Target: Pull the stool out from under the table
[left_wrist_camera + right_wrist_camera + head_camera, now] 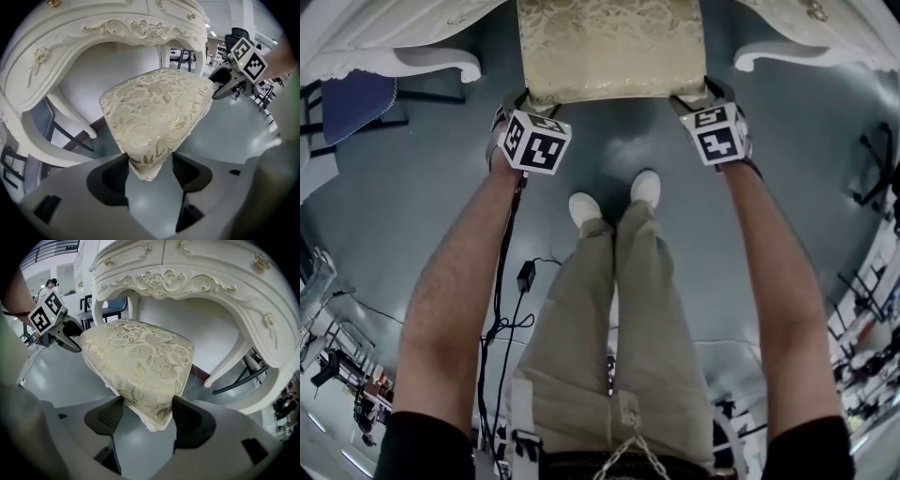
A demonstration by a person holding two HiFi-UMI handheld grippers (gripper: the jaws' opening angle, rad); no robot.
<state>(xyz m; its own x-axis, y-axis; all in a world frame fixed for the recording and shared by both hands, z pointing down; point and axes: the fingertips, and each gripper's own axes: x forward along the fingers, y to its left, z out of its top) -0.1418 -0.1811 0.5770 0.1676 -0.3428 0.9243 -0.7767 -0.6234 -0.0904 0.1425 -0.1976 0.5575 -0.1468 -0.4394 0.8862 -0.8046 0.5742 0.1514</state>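
The stool, with a gold floral cushion, stands half under the white carved table. My left gripper is at its near left corner and my right gripper at its near right corner. In the left gripper view the cushion corner sits between the left gripper's jaws, and both pads touch the fabric. The right gripper view shows the other corner filling the wide gap of the right gripper, pressed from both sides. Each gripper also shows in the other's view, the right gripper and the left gripper.
The person's white shoes stand on the grey floor just behind the stool. A black cable with an adapter lies to the left. A blue-seated chair stands beside the table's left leg, and dark chair legs show behind its right leg.
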